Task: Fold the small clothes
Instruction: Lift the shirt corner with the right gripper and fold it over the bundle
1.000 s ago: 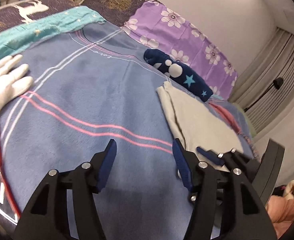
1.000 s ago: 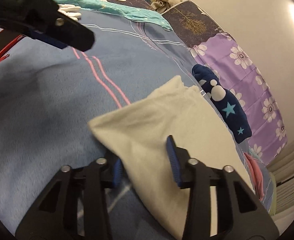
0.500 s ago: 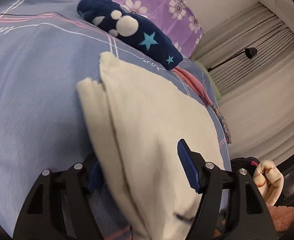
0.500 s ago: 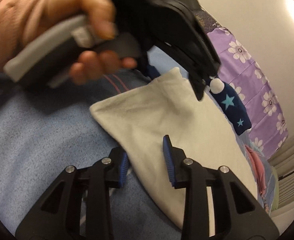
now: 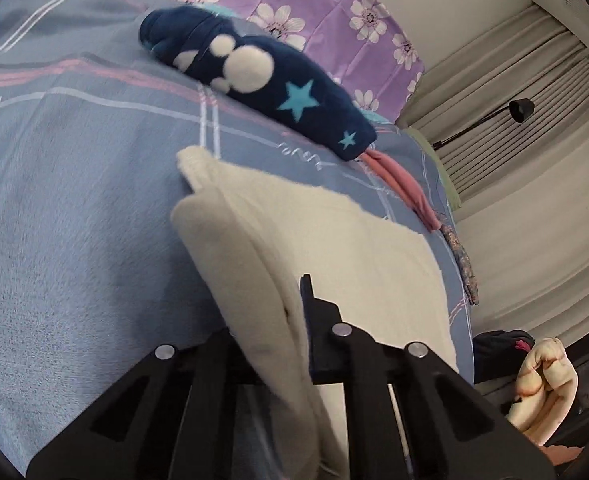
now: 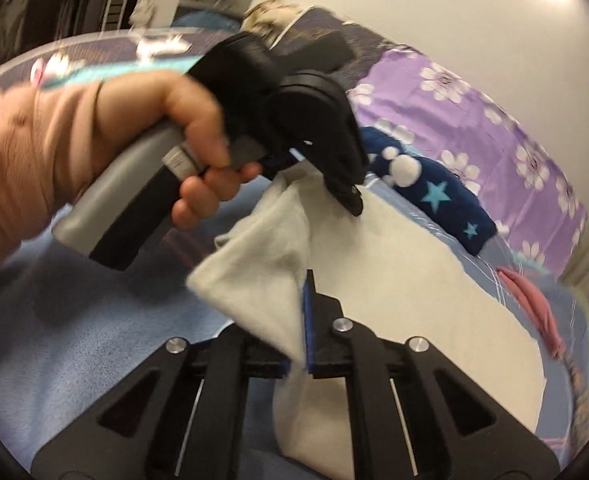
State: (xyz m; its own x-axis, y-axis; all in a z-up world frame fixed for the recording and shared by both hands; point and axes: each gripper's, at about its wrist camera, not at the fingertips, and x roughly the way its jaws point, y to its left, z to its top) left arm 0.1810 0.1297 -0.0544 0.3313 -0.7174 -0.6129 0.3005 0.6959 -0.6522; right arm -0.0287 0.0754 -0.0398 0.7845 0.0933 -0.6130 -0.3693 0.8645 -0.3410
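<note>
A cream fleece cloth (image 5: 334, 248) lies on the blue bedspread (image 5: 74, 220). My left gripper (image 5: 282, 320) is shut on the cloth's near edge, which is lifted and folded up between the fingers. In the right wrist view the same cloth (image 6: 414, 280) shows, and my right gripper (image 6: 300, 320) is shut on its lifted left edge. The left gripper (image 6: 348, 196) also shows there, held by a hand, pinching the cloth's far corner.
A folded navy garment with white dots and blue stars (image 5: 266, 76) lies beyond the cloth, also in the right wrist view (image 6: 434, 196). A pink garment (image 5: 402, 184) lies at the bed's right edge. A purple flowered pillow (image 5: 314, 4) lies behind.
Both grippers have closed on the cream cloth's left edge and lifted it off the bedspread. The left gripper swung from the open bedspread over to the cloth.
</note>
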